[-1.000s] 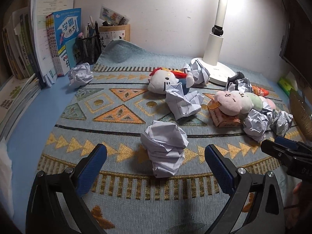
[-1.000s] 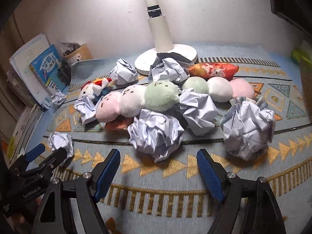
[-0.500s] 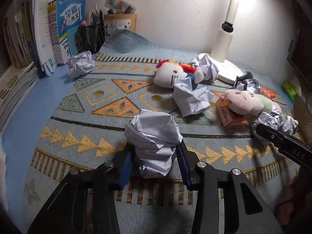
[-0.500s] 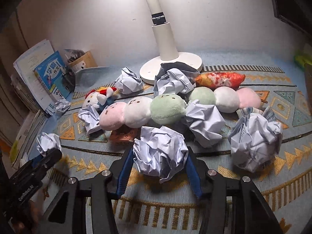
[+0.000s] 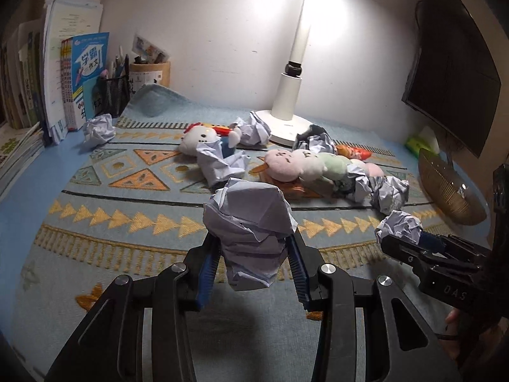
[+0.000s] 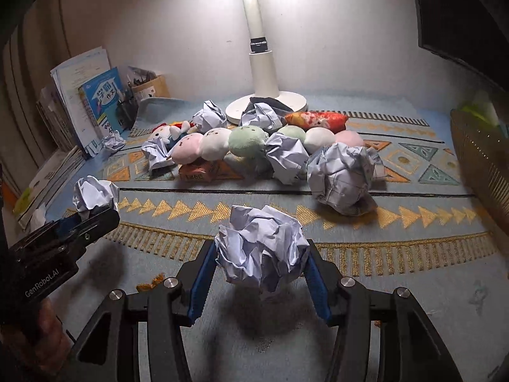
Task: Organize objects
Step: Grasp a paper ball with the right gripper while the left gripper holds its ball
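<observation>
Patterned blue cloth (image 6: 413, 254) covers the desk under a bright lamp; a wall closes the top of both frames. Nearest, low centre of the left view, the left gripper (image 5: 253, 265) is clamped on a crumpled paper ball (image 5: 249, 222), blue pads pressed into its lower half, ball lifted off the cloth. Low centre of the right view, the right gripper (image 6: 259, 275) pinches a second paper ball (image 6: 261, 248); its jaws have just been closing, then eased out slightly, paper between them, shadow beneath showing it is raised. Judgement: wads are very light, springy, crush easily; they compress rather than slip, so a mid-body pinch across the widest part suffices and hard squeezing only deforms them. Open cloth lies across the bottom of both frames, the best room for moving. Mid-frame: another large wad (image 6: 342, 178), a row of round plush toys (image 6: 248, 141), a small orange box (image 6: 198, 172), more wads wedged among them, so crowded. Right edge: a woven basket (image 6: 477, 159), a likely drop point. Far: lamp base (image 6: 286, 103), books (image 6: 98, 105) upper left, monitor (image 5: 451, 73) upper right.
</observation>
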The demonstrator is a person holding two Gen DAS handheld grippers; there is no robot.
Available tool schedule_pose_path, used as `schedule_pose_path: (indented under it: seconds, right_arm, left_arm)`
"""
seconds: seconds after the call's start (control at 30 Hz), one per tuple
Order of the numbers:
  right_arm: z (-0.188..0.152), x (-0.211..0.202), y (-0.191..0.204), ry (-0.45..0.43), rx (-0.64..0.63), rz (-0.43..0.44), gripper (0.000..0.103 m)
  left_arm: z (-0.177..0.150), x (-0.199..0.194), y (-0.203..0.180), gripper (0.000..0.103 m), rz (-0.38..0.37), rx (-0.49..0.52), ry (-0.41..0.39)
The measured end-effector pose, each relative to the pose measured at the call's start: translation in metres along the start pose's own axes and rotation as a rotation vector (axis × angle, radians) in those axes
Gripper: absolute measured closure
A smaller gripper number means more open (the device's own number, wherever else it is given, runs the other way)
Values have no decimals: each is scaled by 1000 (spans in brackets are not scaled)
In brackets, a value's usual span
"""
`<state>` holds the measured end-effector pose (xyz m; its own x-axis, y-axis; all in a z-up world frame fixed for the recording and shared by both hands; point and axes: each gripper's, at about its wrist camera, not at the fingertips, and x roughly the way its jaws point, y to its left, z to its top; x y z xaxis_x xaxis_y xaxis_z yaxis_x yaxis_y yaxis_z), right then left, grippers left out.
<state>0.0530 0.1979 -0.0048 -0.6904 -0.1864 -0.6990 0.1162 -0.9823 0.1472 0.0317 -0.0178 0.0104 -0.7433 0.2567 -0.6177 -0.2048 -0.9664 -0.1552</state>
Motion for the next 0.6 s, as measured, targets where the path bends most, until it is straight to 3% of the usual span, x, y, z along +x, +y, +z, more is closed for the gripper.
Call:
schedule_pose_path:
  seconds: [0.13, 0.27, 0.6]
  right_arm:
    - [2, 6, 10, 7, -38, -11, 50]
    - [-1, 10, 21, 17, -97, -44, 50]
    - [0, 11, 15, 18, -66, -56, 50]
  left_arm:
    - [-6, 4, -14, 65, 39, 73, -2]
    - [-6, 9, -13, 65, 28, 66, 19]
    - [-13, 8, -36, 63, 114, 182, -10]
